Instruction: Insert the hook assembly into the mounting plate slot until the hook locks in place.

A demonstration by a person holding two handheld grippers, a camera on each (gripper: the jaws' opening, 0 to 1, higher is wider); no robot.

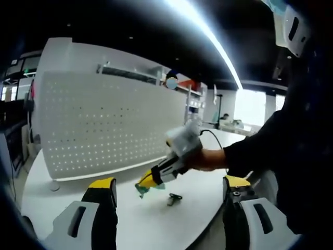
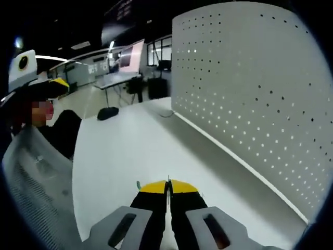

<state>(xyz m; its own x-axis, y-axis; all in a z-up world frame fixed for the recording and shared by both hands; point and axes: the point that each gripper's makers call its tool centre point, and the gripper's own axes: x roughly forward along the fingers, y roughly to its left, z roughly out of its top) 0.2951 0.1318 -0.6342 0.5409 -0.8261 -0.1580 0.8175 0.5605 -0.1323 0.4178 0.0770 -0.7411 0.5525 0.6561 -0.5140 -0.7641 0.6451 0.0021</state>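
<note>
White perforated panel [image 1: 104, 122] stands upright along the far side of the white tabletop [image 1: 156, 219]; we take it as our landmark and as the mounting plate.

Left gripper view: we see the left gripper [image 1: 169, 190] with its yellow-tipped jaws spread wide apart, nothing between them, hovering above the tabletop in front of the panel. The right gripper [image 1: 148, 181] enters from the right, held by a person's hand [image 1: 208, 159] in a dark sleeve, its yellow tips angled down toward the tabletop, in front of the panel's lower edge. Its jaws look pressed together on a small teal piece [image 1: 143, 191] that sticks out below the tips. A small dark hook part [image 1: 174, 198] lies loose on the tabletop just beside those tips, on the side away from the panel.

Right gripper view: the right gripper's [image 2: 167, 183] jaws are pressed together, with a thin sliver showing at the seam and a teal edge [image 2: 139, 184] peeking out at one side. The panel [image 2: 260, 94] rises to one side, apart from the tips. A dark object [image 2: 107, 112] lies on the tabletop [image 2: 130, 151] well away from the panel's end.
</note>
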